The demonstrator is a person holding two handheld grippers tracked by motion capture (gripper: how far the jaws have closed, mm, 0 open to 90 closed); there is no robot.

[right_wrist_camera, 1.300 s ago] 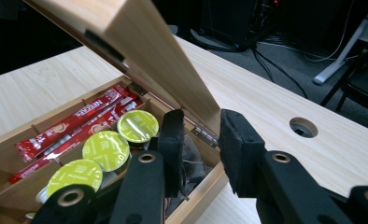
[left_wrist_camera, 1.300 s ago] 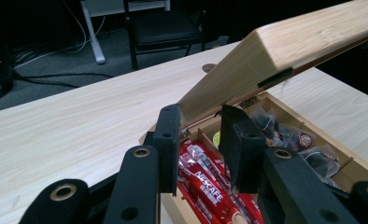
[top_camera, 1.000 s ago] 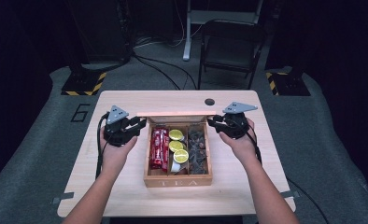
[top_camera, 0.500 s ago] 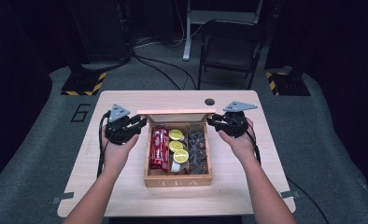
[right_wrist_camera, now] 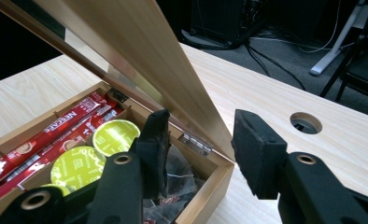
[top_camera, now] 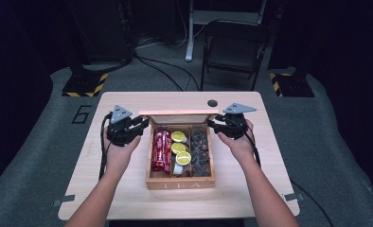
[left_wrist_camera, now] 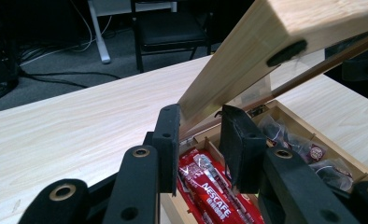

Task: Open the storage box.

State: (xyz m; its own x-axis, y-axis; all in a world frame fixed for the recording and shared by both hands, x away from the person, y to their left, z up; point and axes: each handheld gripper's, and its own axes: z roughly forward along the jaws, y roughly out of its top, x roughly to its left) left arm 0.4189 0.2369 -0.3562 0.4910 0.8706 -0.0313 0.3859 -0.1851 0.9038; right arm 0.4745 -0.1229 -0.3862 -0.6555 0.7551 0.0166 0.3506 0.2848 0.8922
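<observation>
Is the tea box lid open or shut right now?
Open. The lid stands raised above the tea box, exposing red sachets and lime-topped pods inside.

Each hand carries a black two-jaw gripper. The left gripper (top_camera: 138, 124) and the right gripper (top_camera: 214, 125) both bear a flat grey three-cornered plate on top, and a thin black cable trails from each back along the bare forearm toward the near edge of the table. No sleeves cover the forearms.

In the gripper views the jaws are matte black, built of flat linked bars with rounded ends. Brass-coloured ringed rivets sit at the joints. Each bar ends in a thick rectangular black pad with a slightly rough, foam-like face; small round holes mark the pads' sides. The right gripper's pads (right_wrist_camera: 257, 154) look worn at the corners.
</observation>
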